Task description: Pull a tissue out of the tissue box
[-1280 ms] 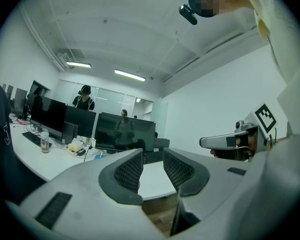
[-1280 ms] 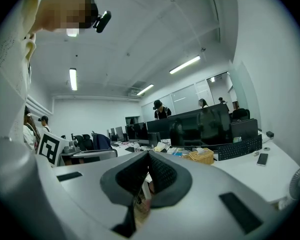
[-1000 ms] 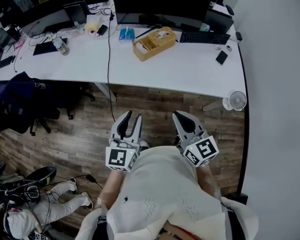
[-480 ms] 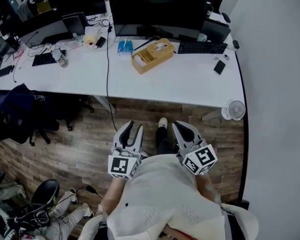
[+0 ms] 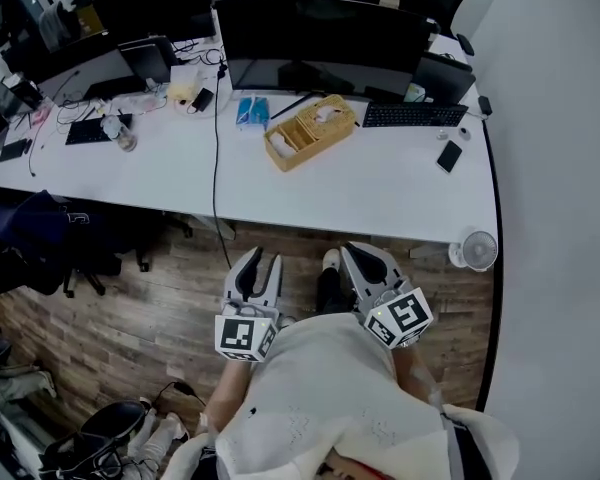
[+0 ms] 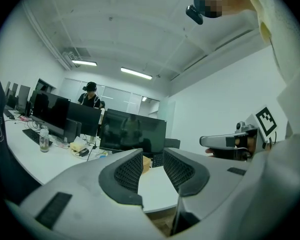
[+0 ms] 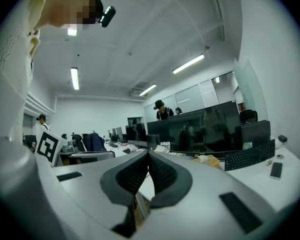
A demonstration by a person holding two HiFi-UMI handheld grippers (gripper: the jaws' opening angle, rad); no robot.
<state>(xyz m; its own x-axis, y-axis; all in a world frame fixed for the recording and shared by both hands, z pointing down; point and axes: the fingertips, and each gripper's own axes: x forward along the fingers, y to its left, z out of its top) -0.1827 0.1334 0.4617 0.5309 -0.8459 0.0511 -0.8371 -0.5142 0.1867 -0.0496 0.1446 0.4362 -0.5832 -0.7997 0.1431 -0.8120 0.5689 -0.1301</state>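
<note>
White desk (image 5: 380,183) is spanning the upper head view, with wood-plank floor (image 5: 130,308) lying below it. Wide black monitor (image 5: 320,43) is standing at the desk's back edge. Black keyboard (image 5: 412,115) is lying to its right, and a dark phone (image 5: 447,155) is resting flat near the desk's right end. Black cable (image 5: 216,118) is running across the desktop and dropping to the floor. Clear bottle (image 5: 123,134) is standing upright at the left, near a second keyboard (image 5: 88,130). Small white fan (image 5: 477,251) is sitting on the floor by the wall. Dark jacket (image 5: 30,233) is hanging below the desk's left part — its support is unclear. In the left gripper view, a person in a dark cap (image 6: 91,95) is standing behind the monitors.
</note>
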